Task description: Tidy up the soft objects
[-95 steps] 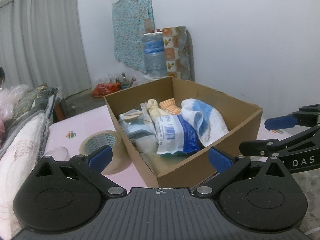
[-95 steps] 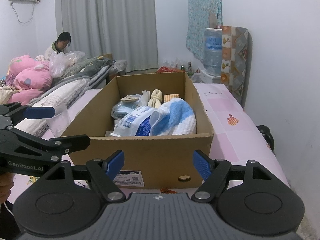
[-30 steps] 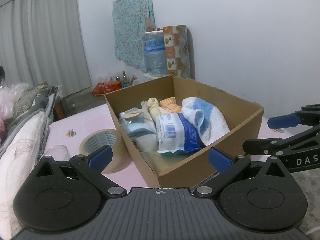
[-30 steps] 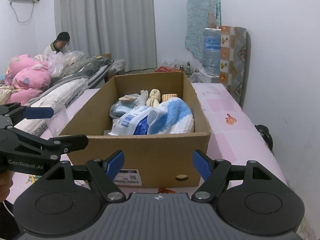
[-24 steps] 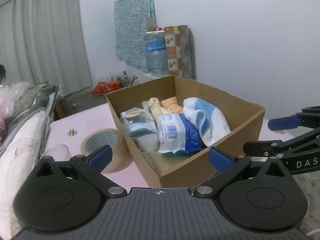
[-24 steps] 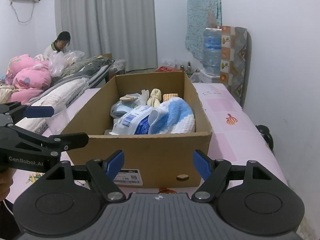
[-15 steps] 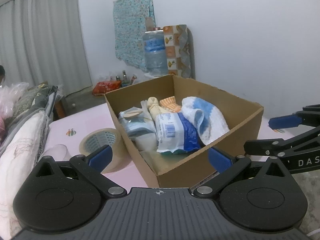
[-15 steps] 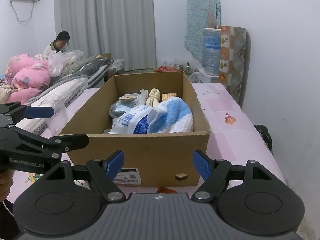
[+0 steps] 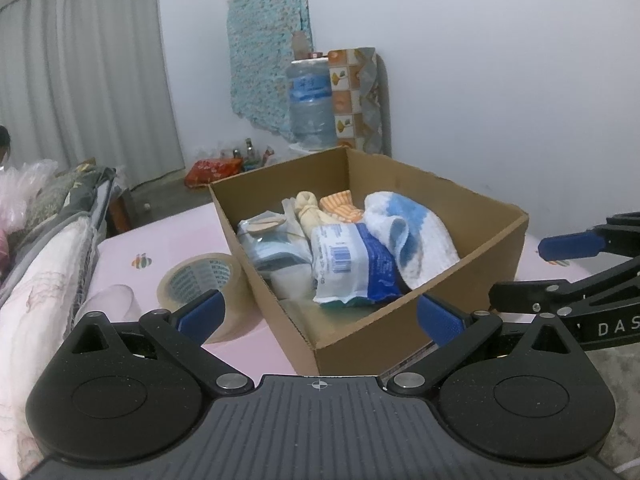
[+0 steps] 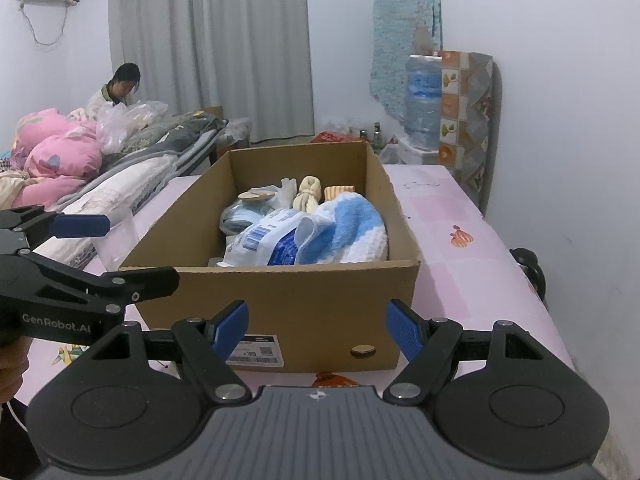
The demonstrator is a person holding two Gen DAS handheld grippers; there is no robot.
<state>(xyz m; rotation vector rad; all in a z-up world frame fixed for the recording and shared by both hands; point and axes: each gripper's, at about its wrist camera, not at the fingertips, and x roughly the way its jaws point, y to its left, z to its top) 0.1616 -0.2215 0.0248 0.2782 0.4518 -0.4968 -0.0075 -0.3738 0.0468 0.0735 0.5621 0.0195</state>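
Bedding: folded quilts and pink pillows [image 10: 60, 152] are piled at the far left, beside the bench; a person [image 10: 116, 92] sits behind them.
Left gripper [image 9: 318, 314]: fingers stand wide apart with nothing between them, held short of the near corner of the box; in the right wrist view it shows at the left edge [image 10: 80, 248], likewise open.
Plastic cup [image 9: 110, 302]: clear, on the bench just left of the tape roll.
Tape roll [image 9: 200, 284]: lies flat on the bench, close beside the left wall of the box; whether they touch I cannot tell.
Bench [image 10: 452, 248]: covered with a pink patterned cloth.
Cardboard box [image 10: 288, 304]: open-topped, in the middle of the bench, a white label on its near wall.
Clear-wrapped bundle [image 9: 272, 244]: inside the box, against its left side.
Cream knotted cloth [image 10: 307, 192]: inside, toward the far wall.
Orange striped cloth [image 10: 339, 190]: inside, just right of the cream one.
Blue-and-white packet [image 9: 352, 264]: inside, near the front, leaning on the towel.
Blue-and-white towel [image 10: 348, 232]: inside, filling the right side.
Right gripper [image 10: 318, 330]: fingers apart and empty, in front of the near wall of the box; in the left wrist view it reaches in from the right edge [image 9: 568, 272].
Water bottle [image 10: 423, 96]: stands behind the bench by the wall, next to a patterned board.
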